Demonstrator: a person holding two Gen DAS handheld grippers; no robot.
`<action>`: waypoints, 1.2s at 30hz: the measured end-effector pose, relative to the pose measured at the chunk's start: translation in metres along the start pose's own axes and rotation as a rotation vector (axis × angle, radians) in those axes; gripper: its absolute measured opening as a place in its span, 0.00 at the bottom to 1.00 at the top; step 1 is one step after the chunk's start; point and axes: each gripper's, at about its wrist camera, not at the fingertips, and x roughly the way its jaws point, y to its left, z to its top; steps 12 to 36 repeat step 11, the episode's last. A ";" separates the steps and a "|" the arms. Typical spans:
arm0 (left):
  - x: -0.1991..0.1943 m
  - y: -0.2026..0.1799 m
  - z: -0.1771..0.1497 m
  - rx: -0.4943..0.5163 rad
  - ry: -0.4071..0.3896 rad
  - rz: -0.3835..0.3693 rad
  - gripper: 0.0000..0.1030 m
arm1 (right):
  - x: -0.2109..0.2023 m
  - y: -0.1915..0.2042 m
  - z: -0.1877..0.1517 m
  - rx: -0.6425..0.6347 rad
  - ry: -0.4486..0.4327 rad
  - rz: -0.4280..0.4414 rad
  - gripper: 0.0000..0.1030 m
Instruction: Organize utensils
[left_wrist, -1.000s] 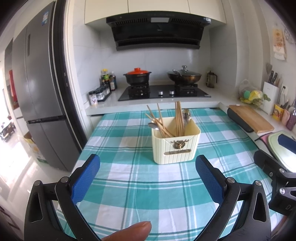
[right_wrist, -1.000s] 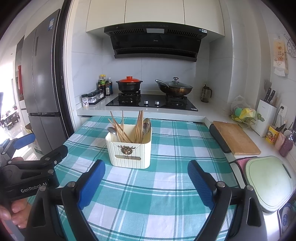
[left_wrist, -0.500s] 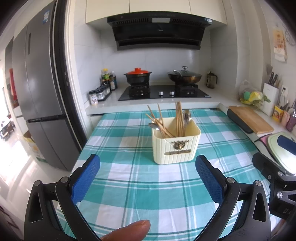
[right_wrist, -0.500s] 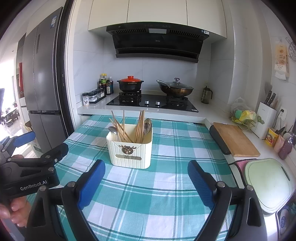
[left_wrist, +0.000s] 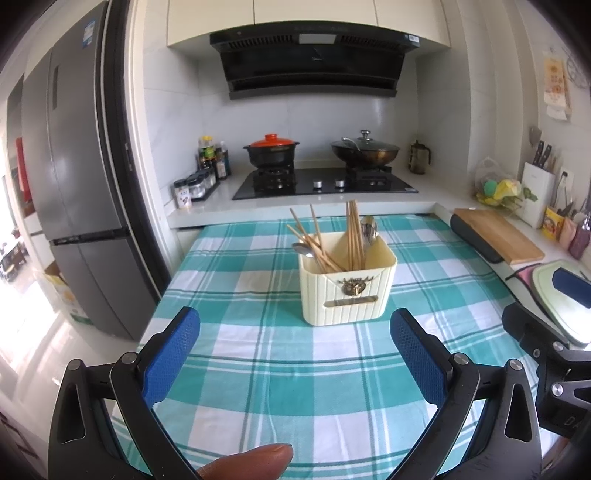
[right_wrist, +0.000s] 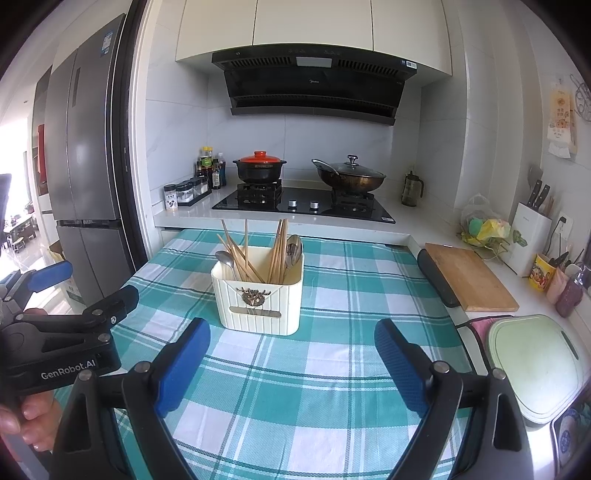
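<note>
A cream ribbed utensil holder (left_wrist: 347, 291) (right_wrist: 260, 301) stands in the middle of a teal checked tablecloth (left_wrist: 280, 369). Several wooden chopsticks (left_wrist: 352, 234) (right_wrist: 277, 245) and metal spoons (left_wrist: 368, 229) (right_wrist: 293, 249) stick out of it, mixed together. My left gripper (left_wrist: 295, 354) hovers open over the cloth, short of the holder, nothing between its blue pads. My right gripper (right_wrist: 291, 362) is likewise open and empty, a little nearer the holder. The left gripper's body (right_wrist: 59, 336) shows at the left edge of the right wrist view, held by a hand.
Behind the table runs a counter with a gas hob (right_wrist: 303, 203), a red-lidded pot (right_wrist: 258, 168) and a wok (right_wrist: 349, 175). A wooden cutting board (right_wrist: 469, 277) and a green board (right_wrist: 535, 362) lie to the right. A grey fridge (left_wrist: 77, 192) stands left.
</note>
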 end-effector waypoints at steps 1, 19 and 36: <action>0.000 0.000 0.000 0.001 0.000 -0.002 1.00 | 0.000 0.000 0.000 0.000 0.000 0.000 0.90; -0.002 0.001 -0.004 -0.027 -0.021 -0.003 1.00 | 0.004 -0.004 -0.005 0.002 0.015 0.000 0.90; -0.002 0.001 -0.004 -0.027 -0.021 -0.003 1.00 | 0.004 -0.004 -0.005 0.002 0.015 0.000 0.90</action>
